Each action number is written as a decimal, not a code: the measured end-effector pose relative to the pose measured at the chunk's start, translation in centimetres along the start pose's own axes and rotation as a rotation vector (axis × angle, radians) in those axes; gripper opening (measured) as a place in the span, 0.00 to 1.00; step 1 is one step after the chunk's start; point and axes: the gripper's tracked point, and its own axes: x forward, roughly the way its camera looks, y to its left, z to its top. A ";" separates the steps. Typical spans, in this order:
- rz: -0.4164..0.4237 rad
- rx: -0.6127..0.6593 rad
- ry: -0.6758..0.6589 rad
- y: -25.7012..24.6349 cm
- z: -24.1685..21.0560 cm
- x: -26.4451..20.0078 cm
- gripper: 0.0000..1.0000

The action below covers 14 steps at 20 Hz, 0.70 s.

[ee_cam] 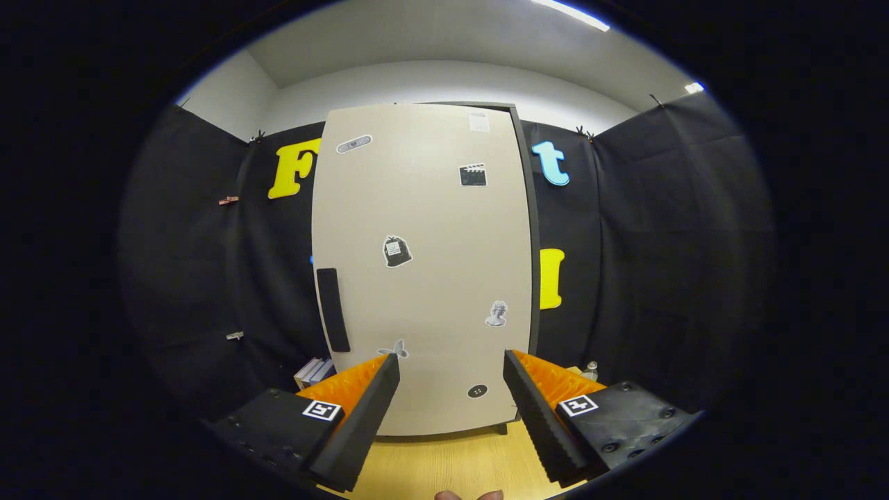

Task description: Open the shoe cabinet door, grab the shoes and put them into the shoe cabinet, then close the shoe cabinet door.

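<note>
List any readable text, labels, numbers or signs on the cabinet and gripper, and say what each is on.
No text reads clearly.
Tall beige shoe cabinet door, shut: small white label at the top, too blurred to read.
Black clapperboard sticker, black bag-shaped sticker, grey oval sticker: any print is too small to read.
Open hand-held gripper: square black-and-white marker tags, patterns, not words.

Cam rides on the gripper (451, 361), looking fwd along its two spread fingers, about level. It faces the shoe cabinet door (424, 264) square-on, fairly near, wood floor (451, 465) just below.
</note>
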 end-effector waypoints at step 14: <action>-0.008 0.013 0.008 -0.8 -0.3 0.0 0.98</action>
